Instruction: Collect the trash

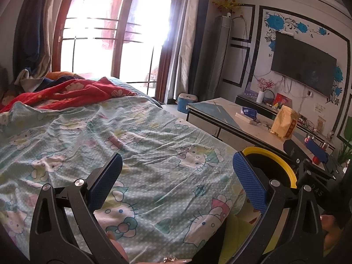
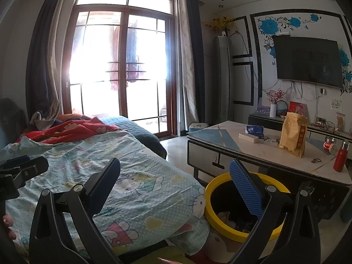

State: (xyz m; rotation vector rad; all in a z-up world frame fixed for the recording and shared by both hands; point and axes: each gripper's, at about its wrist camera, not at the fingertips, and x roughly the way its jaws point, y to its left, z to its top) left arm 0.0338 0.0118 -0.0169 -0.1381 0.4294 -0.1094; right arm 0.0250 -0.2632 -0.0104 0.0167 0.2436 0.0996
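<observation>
Left hand-held gripper (image 1: 176,176) gapes over cartoon-print bedsheet (image 1: 140,145); bin (image 2: 244,209) beside.

We see soft, wrinkled printed cloth on the bedsheet (image 1: 140,132). The bin's yellow rim (image 2: 220,182) looks like smooth plastic. The table (image 2: 224,140) top is glossy. The gripper pads (image 2: 246,189) are textured blue, on matt black arms with shiny metal bolts.

Only readable bit is "DAS", I think, in pale letters on the black gripper body (image 1: 316,189); the tall yellow paper bag's (image 2: 293,134) print is too blurry.
</observation>
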